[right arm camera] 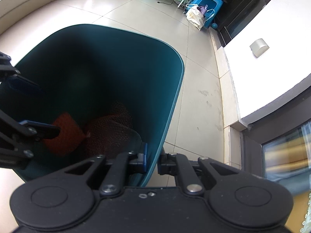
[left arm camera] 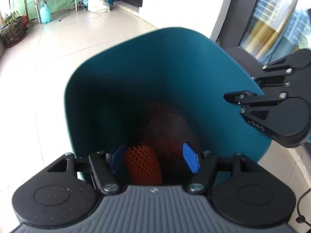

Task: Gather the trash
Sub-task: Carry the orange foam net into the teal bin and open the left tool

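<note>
A teal trash bin [left arm camera: 136, 73] [right arm camera: 171, 97] stands on the tiled floor, seen from above. My left gripper [left arm camera: 153, 156] [right arm camera: 29, 106] hangs over its mouth, open, blue pads [left arm camera: 191, 160] wide apart. An orange foam net [left arm camera: 143, 165] [right arm camera: 64, 136] sits just below and between them, close to the left pad and free of the right one. Deeper in the bin lies a dark red mesh bag [left arm camera: 167, 124] [right arm camera: 110, 130]. My right gripper [right arm camera: 153, 160] [left arm camera: 236, 97] is shut on the bin's right rim, one finger inside and one outside.
Pale floor tiles surround the bin. A dark window frame [left arm camera: 233, 19] and a white ledge [right arm camera: 272, 58] stand close on the right. Farther off are a potted plant [left arm camera: 12, 31], a teal spray bottle [left arm camera: 45, 13], a white bag [left arm camera: 98, 4] and a blue stool [right arm camera: 207, 2].
</note>
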A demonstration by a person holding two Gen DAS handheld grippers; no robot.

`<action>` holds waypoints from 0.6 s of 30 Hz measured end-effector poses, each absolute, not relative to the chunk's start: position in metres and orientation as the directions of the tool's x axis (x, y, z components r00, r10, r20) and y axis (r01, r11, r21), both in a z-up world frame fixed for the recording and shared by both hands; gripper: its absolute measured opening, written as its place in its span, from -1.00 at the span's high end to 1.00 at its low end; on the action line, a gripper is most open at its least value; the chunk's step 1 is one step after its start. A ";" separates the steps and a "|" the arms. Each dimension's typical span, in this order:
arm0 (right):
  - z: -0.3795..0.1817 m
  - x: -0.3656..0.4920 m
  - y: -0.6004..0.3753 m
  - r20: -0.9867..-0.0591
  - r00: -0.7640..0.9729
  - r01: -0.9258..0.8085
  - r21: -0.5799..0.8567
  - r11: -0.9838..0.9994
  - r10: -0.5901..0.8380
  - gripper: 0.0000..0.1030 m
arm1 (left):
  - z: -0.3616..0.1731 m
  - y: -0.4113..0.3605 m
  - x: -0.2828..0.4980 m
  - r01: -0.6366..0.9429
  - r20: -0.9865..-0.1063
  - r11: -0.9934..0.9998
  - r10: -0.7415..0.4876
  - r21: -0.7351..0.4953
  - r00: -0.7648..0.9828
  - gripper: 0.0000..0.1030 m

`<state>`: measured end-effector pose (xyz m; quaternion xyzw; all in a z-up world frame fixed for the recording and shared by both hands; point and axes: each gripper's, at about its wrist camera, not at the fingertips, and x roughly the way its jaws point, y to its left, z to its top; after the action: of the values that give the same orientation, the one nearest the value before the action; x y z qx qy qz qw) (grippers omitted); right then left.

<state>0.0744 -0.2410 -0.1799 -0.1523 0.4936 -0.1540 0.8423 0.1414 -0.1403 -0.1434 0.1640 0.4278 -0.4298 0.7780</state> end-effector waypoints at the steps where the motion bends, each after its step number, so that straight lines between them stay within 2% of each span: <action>1: -0.180 0.075 -0.241 -0.785 0.464 0.109 -0.409 0.906 -0.410 0.84 | -0.141 -0.138 0.141 0.810 -0.804 0.576 -0.532 -0.111 0.268 -0.29; 18: -0.184 0.089 -0.243 -0.790 0.441 0.130 -0.414 0.901 -0.426 0.83 | -0.099 -0.054 0.155 0.774 -0.777 0.630 -0.515 -0.057 0.362 -0.30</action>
<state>0.0887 -0.2434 -0.1844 -0.1476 0.5020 -0.1664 0.8358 0.1555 -0.0543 -0.0989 0.1622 0.4006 -0.3983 0.8090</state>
